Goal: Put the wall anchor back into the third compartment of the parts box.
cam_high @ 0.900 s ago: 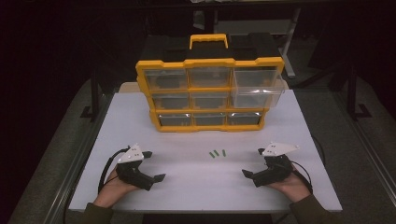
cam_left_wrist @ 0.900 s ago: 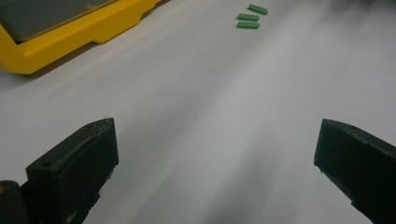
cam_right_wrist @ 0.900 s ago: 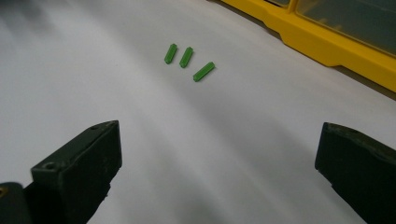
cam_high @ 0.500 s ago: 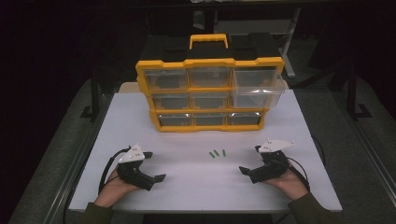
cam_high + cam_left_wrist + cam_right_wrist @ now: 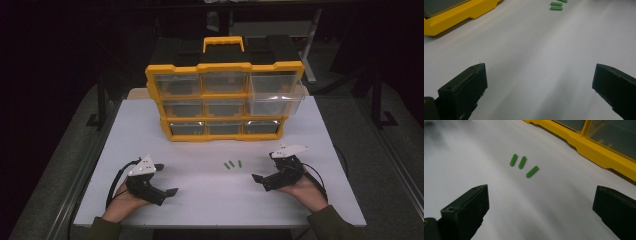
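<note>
Three green pegs (image 5: 232, 164) lie side by side on the white desk (image 5: 210, 200), in front of the yellow drawer box (image 5: 225, 100) and between the two hands. The right tongs (image 5: 263, 179) rest near them, jaws spread wide with nothing between, pointing toward the pegs (image 5: 523, 165). The left tongs (image 5: 166, 180) sit farther off on the desk, likewise wide open and empty, with the pegs (image 5: 556, 6) well ahead.

Yellow organiser (image 5: 454, 17) cut off at the eleven o'clock corner of the left gripper view, third green piece (image 5: 563, 1) clipped at twelve o'clock, drawer contents (image 5: 225, 107) too small and dim to tell in the high view
</note>
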A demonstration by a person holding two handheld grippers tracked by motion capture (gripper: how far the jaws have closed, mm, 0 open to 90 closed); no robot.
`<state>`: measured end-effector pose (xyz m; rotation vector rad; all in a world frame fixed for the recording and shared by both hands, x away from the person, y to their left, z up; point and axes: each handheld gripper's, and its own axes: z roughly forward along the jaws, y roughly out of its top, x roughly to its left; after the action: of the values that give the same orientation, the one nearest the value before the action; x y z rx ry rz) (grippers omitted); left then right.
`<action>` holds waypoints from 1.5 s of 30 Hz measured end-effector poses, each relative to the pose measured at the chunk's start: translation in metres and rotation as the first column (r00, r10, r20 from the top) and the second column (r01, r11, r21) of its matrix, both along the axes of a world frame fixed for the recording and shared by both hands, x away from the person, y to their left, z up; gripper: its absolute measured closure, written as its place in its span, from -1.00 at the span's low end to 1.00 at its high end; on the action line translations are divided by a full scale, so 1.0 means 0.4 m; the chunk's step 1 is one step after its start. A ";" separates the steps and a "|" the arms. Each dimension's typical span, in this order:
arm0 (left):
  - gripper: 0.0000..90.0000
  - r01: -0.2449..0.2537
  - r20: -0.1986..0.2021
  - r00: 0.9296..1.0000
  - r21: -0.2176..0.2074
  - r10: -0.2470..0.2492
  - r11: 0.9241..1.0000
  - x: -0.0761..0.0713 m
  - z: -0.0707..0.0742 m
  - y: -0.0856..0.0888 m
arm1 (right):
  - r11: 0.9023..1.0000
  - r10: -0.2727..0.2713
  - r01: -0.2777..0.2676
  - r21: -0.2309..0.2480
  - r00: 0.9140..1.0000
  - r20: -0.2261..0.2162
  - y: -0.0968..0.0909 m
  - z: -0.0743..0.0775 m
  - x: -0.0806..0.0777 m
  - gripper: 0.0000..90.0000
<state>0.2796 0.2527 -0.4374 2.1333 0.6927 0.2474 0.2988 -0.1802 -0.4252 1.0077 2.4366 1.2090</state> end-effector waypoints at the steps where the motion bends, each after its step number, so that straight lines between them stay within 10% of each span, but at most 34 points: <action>1: -1.00 0.000 0.000 1.000 0.000 0.000 1.000 0.000 0.000 0.000 | 1.000 0.000 0.000 0.000 1.000 0.000 0.000 0.000 0.000 -1.00; 45: -1.00 0.014 -0.013 1.000 -0.011 -0.014 1.000 -0.004 0.002 -0.003 | 0.995 0.071 -0.073 -0.069 0.997 -0.031 0.151 0.022 0.152 -0.84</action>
<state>0.2778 0.2516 -0.4365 2.1306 0.6848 0.2222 0.3597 -0.1199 -0.4164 0.9315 2.5383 1.1292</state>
